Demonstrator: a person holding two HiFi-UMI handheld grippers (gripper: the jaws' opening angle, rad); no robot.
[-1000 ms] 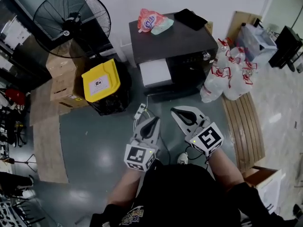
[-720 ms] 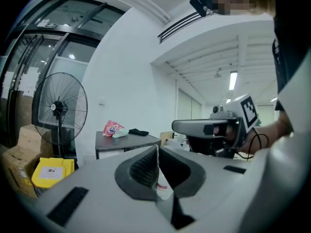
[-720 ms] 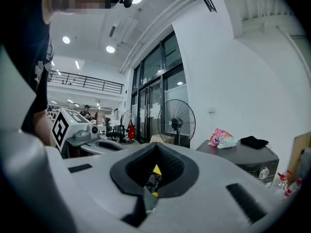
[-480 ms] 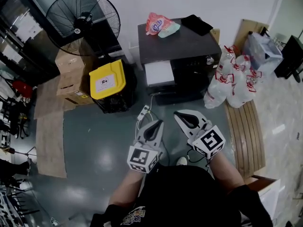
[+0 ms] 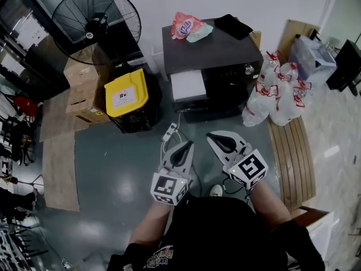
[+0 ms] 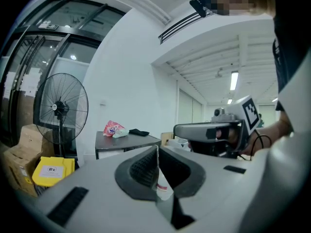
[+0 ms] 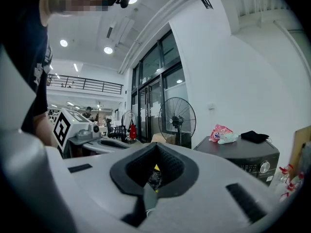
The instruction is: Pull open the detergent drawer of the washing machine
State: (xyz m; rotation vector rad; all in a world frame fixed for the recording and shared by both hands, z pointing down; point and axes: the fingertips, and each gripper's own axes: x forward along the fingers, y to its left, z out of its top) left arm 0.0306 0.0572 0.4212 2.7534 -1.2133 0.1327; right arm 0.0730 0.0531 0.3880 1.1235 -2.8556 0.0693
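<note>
The dark washing machine [image 5: 217, 52] stands against the far wall, its white detergent drawer front [image 5: 188, 86] at the upper left of its face. My left gripper [image 5: 182, 147] and right gripper [image 5: 220, 138] hang side by side over the floor, well short of the machine and pointing toward it. Both are shut with nothing between the pads. In the left gripper view the left gripper [image 6: 157, 152] faces the machine [image 6: 127, 140], with the right gripper [image 6: 214, 130] beside it. In the right gripper view the right gripper [image 7: 155, 147] has the machine [image 7: 245, 154] off to its right.
A pink bag [image 5: 184, 25] and a black cloth [image 5: 233, 23] lie on the machine. A standing fan [image 5: 93, 22], cardboard boxes [image 5: 79, 95] and a yellow-lidded bin [image 5: 125, 94] stand to its left. White bags [image 5: 274, 92] and a slatted wooden bench [image 5: 290, 151] sit to its right. A power strip [image 5: 169, 132] lies on the floor.
The head view has swung a little. Both grippers stay shut and keep nearly the same place in front of the machine.
</note>
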